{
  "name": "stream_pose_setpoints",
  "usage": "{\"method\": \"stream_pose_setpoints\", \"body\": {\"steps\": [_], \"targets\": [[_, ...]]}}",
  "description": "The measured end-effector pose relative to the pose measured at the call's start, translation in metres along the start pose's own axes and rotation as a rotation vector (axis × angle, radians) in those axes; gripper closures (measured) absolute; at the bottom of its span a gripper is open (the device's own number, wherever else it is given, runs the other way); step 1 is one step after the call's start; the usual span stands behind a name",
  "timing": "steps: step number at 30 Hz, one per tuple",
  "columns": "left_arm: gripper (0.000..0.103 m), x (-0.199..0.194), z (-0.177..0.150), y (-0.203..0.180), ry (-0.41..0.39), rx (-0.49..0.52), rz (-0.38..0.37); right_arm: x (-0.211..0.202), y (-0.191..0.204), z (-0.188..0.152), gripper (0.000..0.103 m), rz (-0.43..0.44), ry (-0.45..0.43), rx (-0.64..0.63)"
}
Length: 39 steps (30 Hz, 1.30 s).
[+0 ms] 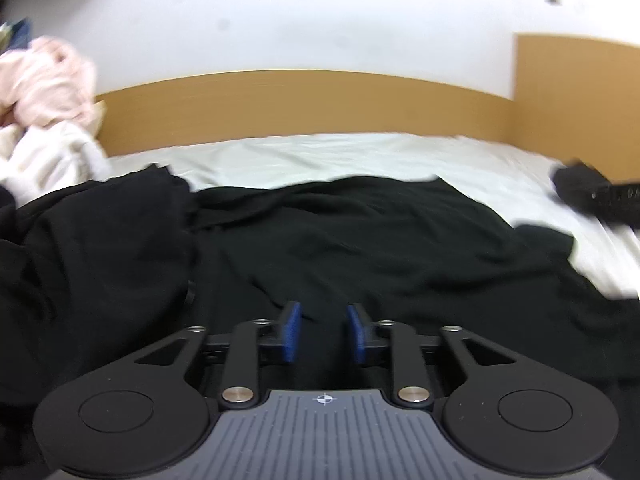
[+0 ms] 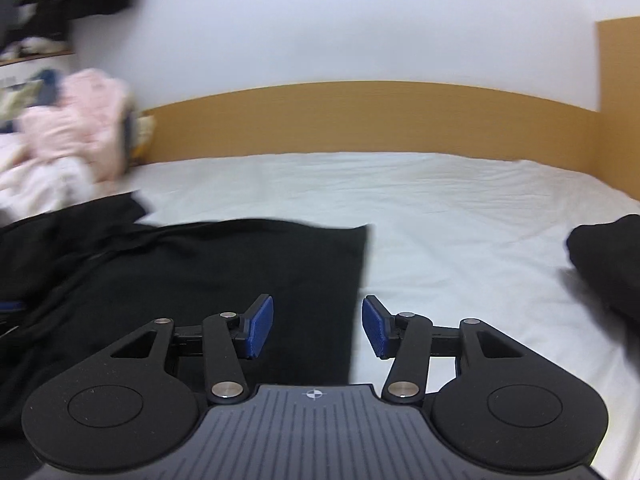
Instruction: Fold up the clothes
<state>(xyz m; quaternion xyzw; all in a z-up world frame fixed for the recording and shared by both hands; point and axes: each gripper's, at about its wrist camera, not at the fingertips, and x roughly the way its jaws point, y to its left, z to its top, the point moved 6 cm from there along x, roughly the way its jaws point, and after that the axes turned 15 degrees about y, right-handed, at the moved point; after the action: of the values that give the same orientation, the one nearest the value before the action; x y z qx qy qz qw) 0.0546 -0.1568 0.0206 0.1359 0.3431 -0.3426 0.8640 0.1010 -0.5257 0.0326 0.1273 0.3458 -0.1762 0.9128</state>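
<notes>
A black garment lies spread and wrinkled on the white bed sheet. My left gripper hovers low over its near part, open, with only the cloth beneath showing in the gap between the blue pads. In the right wrist view the same garment ends in a straight right edge. My right gripper stands open wider, just over that edge, with nothing between its pads. The sheet is bare to the right of it.
A pile of pink and white clothes sits at the bed's left end. A dark bundle lies on the sheet at the right. A wooden headboard and white wall run along the far side.
</notes>
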Motion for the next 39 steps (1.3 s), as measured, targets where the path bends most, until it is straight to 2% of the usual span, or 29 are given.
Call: {"method": "stream_pose_setpoints", "body": {"steps": [2,3,4,5,6,7,8,10,13,18,19,22,25,29,31,35,39], "targets": [[0.072,0.000,-0.010,-0.011,0.020,0.001,-0.009,-0.010,0.015,-0.024,0.051,0.027,0.022,-0.013],[0.067,-0.004,-0.014,-0.015,0.018,-0.015,-0.019,-0.014,0.023,-0.037,0.050,0.024,0.035,-0.020],[0.058,-0.009,-0.019,-0.018,0.000,-0.035,-0.015,-0.015,0.029,-0.050,0.050,0.006,0.039,-0.022],[0.053,-0.014,-0.023,-0.020,-0.027,-0.052,0.005,-0.016,0.034,-0.062,0.050,-0.015,0.042,-0.024],[0.042,-0.020,-0.027,-0.022,-0.055,-0.068,0.027,-0.017,0.043,-0.073,0.050,-0.031,0.053,-0.037],[0.034,-0.024,-0.032,-0.025,-0.067,-0.078,0.023,-0.017,0.050,-0.083,0.050,-0.045,0.054,-0.055],[0.033,-0.029,-0.036,-0.027,-0.076,-0.087,0.017,-0.017,0.055,-0.092,0.050,-0.063,0.043,-0.068],[0.028,-0.028,-0.043,-0.032,-0.042,-0.094,0.008,-0.014,0.064,-0.106,0.048,-0.066,0.056,-0.065],[0.028,-0.023,-0.048,-0.039,0.015,-0.079,0.022,-0.007,0.072,-0.123,0.048,-0.068,0.094,-0.044],[0.025,-0.019,-0.059,-0.045,0.068,-0.108,0.034,-0.019,0.082,-0.144,0.044,-0.153,0.110,-0.067],[0.021,-0.018,-0.061,-0.045,0.073,-0.106,0.033,-0.021,0.083,-0.147,0.039,-0.166,0.104,-0.064],[0.019,-0.013,-0.065,-0.042,0.096,-0.118,0.016,-0.016,0.082,-0.149,0.022,-0.222,0.116,-0.074],[0.018,-0.013,-0.068,-0.036,0.094,-0.157,-0.015,-0.023,0.085,-0.150,0.013,-0.280,0.111,-0.090],[0.016,-0.014,-0.069,-0.032,0.093,-0.182,-0.020,-0.020,0.075,-0.151,0.005,-0.289,0.117,-0.064],[0.014,-0.014,-0.069,-0.033,0.094,-0.177,-0.022,-0.018,0.068,-0.150,0.001,-0.265,0.132,-0.023],[0.013,-0.014,-0.070,-0.033,0.095,-0.178,-0.027,-0.016,0.058,-0.150,0.000,-0.211,0.147,0.033],[0.008,-0.012,-0.070,-0.035,0.105,-0.168,-0.023,-0.019,0.064,-0.150,0.000,-0.242,0.137,0.005]]}}
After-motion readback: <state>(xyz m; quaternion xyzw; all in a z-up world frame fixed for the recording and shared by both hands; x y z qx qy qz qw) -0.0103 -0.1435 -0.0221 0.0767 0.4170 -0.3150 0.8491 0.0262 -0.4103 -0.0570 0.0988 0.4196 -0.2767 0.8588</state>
